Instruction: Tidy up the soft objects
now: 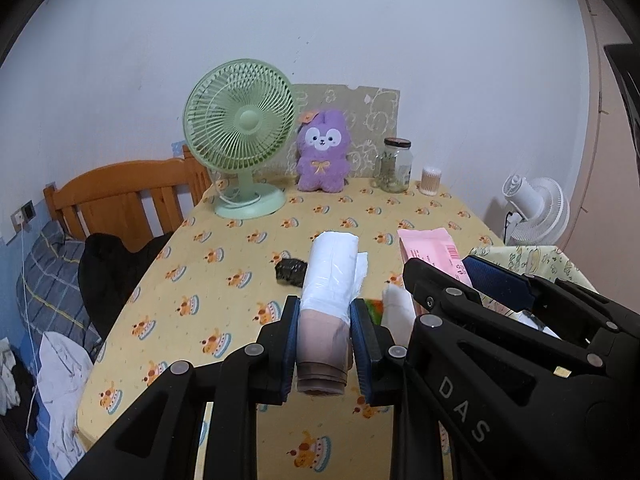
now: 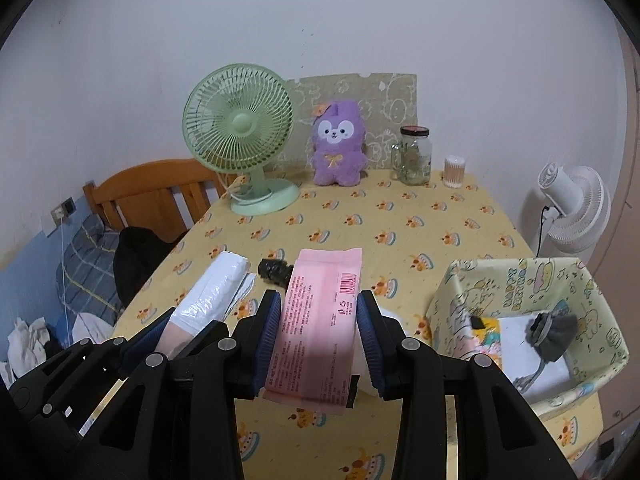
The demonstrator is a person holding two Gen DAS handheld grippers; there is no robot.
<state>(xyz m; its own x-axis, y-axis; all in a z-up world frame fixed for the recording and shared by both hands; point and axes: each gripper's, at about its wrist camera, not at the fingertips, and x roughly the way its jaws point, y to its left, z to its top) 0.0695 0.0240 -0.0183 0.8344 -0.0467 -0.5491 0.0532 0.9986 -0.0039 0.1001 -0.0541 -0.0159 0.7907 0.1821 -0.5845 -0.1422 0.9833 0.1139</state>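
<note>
Right gripper fingers clenched on pink tissue pack, long axis pointing away, nearer the patterned fabric bin at table's right edge; left gripper fingers grasping white plastic-bag roll.

A yellow tablecloth (orange cake print) bears a pale green fan, purple plush and pink packet.

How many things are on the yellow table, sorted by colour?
Green: 1, fan
Purple: 1, plush bunny
Black: 1, small bundle
Clear: 2, glass jar, cotton swab tub
Patterned: 1, box
Total: 6
</note>
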